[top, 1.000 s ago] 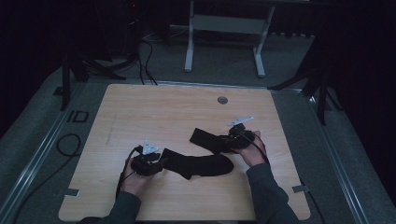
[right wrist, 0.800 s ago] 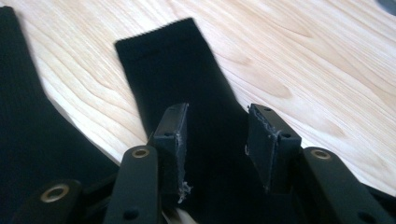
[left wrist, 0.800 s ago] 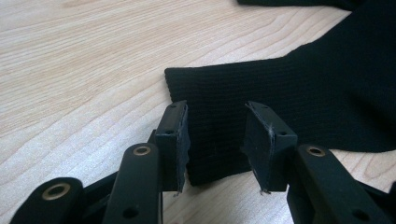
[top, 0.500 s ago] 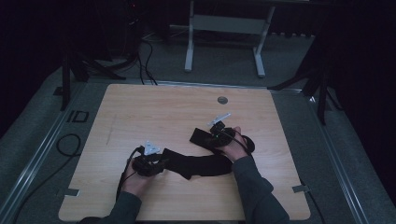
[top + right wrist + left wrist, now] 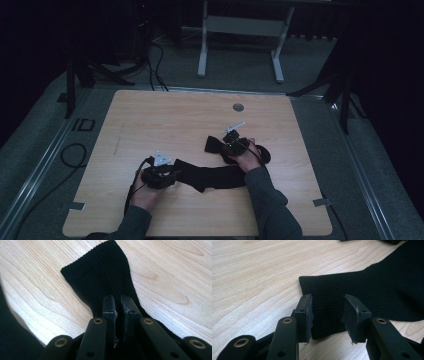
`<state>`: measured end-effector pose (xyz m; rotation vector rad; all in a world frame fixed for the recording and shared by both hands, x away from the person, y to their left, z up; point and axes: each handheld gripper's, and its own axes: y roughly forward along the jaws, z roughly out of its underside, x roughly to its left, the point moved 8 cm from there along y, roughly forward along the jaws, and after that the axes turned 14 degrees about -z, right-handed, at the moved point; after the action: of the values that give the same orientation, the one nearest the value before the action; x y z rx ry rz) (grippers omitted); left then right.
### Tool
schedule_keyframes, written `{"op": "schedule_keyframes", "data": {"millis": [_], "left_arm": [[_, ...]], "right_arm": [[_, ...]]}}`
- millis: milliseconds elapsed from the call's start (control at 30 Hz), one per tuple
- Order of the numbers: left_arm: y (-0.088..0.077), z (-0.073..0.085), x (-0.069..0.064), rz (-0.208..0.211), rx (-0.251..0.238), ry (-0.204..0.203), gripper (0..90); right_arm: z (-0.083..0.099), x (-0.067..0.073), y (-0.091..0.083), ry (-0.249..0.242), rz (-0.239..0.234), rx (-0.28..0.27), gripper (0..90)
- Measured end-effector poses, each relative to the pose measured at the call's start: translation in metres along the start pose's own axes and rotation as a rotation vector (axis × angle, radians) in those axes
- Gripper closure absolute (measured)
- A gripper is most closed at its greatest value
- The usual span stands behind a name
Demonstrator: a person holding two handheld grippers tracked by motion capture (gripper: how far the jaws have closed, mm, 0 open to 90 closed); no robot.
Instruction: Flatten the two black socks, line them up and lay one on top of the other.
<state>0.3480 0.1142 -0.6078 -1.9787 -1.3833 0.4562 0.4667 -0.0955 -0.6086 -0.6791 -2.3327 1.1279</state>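
Left tool [image 5: 327,317]: jaws apart, straddling the sock [image 5: 215,176] cuff on the tabletop [image 5: 150,120].
Right tool [image 5: 119,312]: nearly together, apparently pinching sock fabric.
Advice: left should close squarely on the cuff before lifting.

room dark | grey floor [image 5: 240,70] | wooden table [image 5: 165,120] | metal frame [image 5: 240,25] behind

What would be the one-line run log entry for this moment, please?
left gripper: open, jaws astride sock cuff | right gripper: shut on second sock | both on table
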Motion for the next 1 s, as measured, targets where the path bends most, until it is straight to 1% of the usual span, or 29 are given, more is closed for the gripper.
{"op": "schedule_keyframes", "data": {"millis": [100, 200, 300, 467, 600, 800, 900, 1000], "left_arm": [[0.001, 0.0, -0.001, 0.001, 0.003, 0.001, 59.9], [0.001, 0.0, -0.001, 0.002, 0.005, 0.003, 59.9], [0.001, 0.001, -0.002, 0.0, 0.007, 0.004, 59.8], [0.001, 0.001, -0.002, 0.001, 0.01, 0.007, 59.8], [0.001, 0.002, -0.003, -0.003, 0.012, 0.003, 59.0], [0.001, 0.002, -0.003, -0.003, 0.016, -0.002, 58.8], [0.001, 0.002, -0.003, -0.003, 0.014, -0.011, 58.5], [0.0, 0.001, -0.001, -0.012, 0.01, -0.014, 58.4]], "right_arm": [[-0.001, 0.001, 0.001, -0.015, 0.016, 0.007, 83.9], [-0.003, 0.002, 0.002, -0.022, 0.024, 0.001, 84.0], [-0.005, 0.005, 0.004, -0.022, 0.008, -0.008, 84.1], [-0.009, 0.014, 0.003, -0.055, 0.001, -0.016, 84.1], [-0.018, 0.024, -0.005, -0.069, -0.019, -0.047, 84.0], [-0.032, 0.044, -0.021, -0.121, -0.04, -0.085, 84.0], [-0.038, 0.054, -0.029, -0.135, -0.048, -0.103, 84.0], [-0.041, 0.063, -0.038, -0.136, -0.06, -0.123, 84.0]]}}
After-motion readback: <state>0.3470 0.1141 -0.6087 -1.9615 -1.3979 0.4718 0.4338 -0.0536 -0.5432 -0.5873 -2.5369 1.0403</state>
